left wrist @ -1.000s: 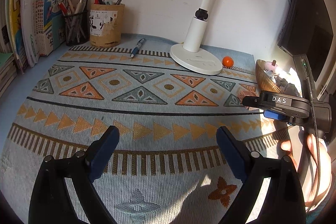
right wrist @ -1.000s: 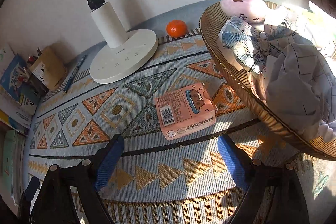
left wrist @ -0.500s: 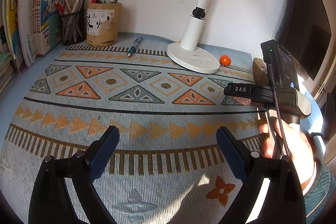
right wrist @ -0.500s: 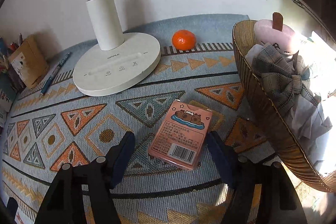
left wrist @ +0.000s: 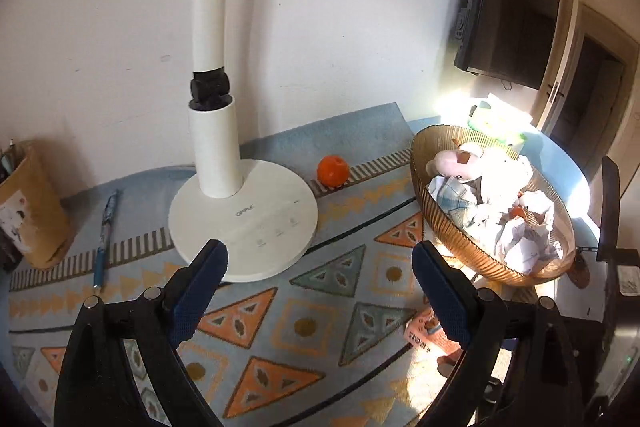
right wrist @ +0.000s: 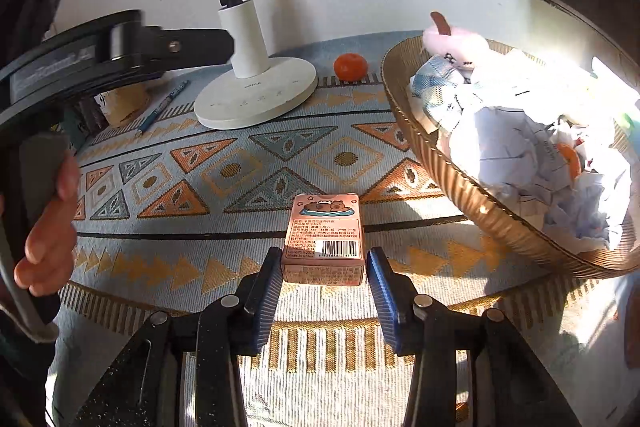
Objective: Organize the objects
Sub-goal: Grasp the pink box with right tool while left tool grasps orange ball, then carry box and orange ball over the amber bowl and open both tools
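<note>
Beside the basket (right wrist: 424, 143), pink box (right wrist: 323, 239) sat between right gripper's (right wrist: 323, 293) nearly-touching pads, grip unclear, left gripper (left wrist: 318, 291) hung wide open, empty, near the lamp (left wrist: 244, 223).

A desk mat (right wrist: 256, 187) with a lamp, a basket, a box and small items laid out on it.

The lamp (right wrist: 256, 95) stands at the back, by the wall. Just right of its base lies an orange (right wrist: 350, 67); left of it lies a pen (right wrist: 162, 107), with a cup (left wrist: 30, 211) further left. The basket (right wrist: 460, 183) sits at the right, holding a plush toy (right wrist: 456, 43) and crumpled paper (right wrist: 532, 163). The box (right wrist: 323, 239) lies on the mat nearest the front, between the fingers (right wrist: 264, 291) of the right gripper (right wrist: 323, 291).
</note>
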`<control>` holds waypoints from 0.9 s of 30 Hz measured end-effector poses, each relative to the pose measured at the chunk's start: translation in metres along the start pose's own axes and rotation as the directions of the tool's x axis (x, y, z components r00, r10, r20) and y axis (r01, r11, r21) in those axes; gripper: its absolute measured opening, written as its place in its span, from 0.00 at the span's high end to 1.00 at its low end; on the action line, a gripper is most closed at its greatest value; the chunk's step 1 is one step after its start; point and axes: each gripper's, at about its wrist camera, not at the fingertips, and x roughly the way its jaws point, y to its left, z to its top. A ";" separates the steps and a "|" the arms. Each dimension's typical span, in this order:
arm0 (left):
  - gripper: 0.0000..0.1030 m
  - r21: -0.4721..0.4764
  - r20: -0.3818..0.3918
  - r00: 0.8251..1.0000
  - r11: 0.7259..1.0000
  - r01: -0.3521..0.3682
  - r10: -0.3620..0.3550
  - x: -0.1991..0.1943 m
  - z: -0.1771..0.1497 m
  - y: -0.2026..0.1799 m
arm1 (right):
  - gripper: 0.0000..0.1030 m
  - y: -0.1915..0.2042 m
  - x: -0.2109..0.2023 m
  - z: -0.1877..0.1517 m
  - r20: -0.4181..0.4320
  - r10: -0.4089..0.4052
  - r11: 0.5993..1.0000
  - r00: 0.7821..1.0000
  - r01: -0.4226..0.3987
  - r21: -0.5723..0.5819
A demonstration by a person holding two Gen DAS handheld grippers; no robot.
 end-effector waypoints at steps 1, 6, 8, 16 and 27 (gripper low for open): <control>0.09 0.006 -0.013 1.000 1.000 0.003 -0.003 0.019 0.008 -0.002 | 0.59 -0.005 -0.005 -0.002 0.015 -0.010 1.000 1.000 0.010 -0.010; 0.10 0.073 -0.059 0.998 0.997 -0.034 0.038 0.101 0.034 -0.011 | 0.59 -0.018 -0.009 -0.005 0.045 0.004 0.999 0.999 -0.002 -0.040; 0.11 0.104 -0.077 0.995 0.993 -0.051 0.060 0.124 0.039 -0.015 | 0.59 -0.020 -0.002 -0.008 0.035 0.032 0.999 0.999 -0.031 -0.036; 0.20 0.200 -0.114 0.988 0.977 -0.079 0.103 0.164 0.053 -0.030 | 0.35 -0.012 0.020 0.003 -0.015 0.079 0.994 0.997 -0.080 -0.077; 0.65 0.273 -0.089 0.985 0.955 -0.118 0.147 0.153 0.046 -0.049 | 0.60 -0.006 0.025 0.004 0.007 0.071 0.993 0.997 -0.070 -0.092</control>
